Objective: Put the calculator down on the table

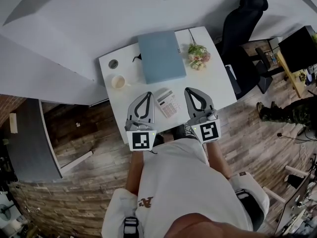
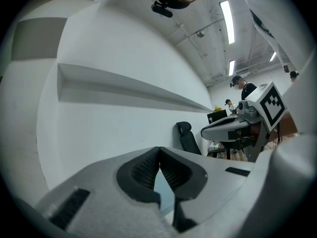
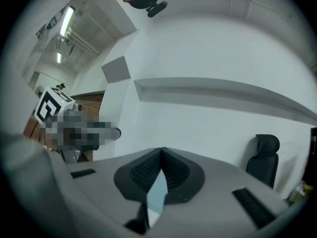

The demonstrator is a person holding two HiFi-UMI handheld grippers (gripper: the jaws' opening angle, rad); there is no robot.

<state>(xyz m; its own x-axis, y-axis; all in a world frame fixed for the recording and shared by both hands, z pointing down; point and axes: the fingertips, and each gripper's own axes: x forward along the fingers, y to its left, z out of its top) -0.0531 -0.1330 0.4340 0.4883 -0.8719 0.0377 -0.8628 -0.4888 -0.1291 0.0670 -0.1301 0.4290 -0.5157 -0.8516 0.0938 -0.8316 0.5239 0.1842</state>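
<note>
I read the put-down as done: the white pocket calculator with its grey keypad (image 1: 167, 103) lies flat on the white rectangular desk (image 1: 218, 83), near the front edge about midway along it, with nothing gripping it. My left gripper (image 1: 147, 93) and right gripper (image 1: 190, 90) flank it, one on each side, both pointing level toward the back edge. In each gripper view the ribbed black pads meet at the tips with nothing pinched between them, so both are closed and empty. What I judge remains is only to draw both tools back toward me without sweeping sideways, since either one could nudge the calculator. Further back, a pale blue closed folder (image 1: 161, 56) sits at the middle of the back edge, a small bunch of pink and cream flowers (image 1: 198, 56) near the back right corner, a cream mug (image 1: 118, 82) by the left edge and a small dark round disc (image 1: 113, 63) near the back left corner. A black office chair (image 1: 242, 29) stands off the right edge, on a wood-plank floor (image 1: 89, 182), with plain white walls behind.
</note>
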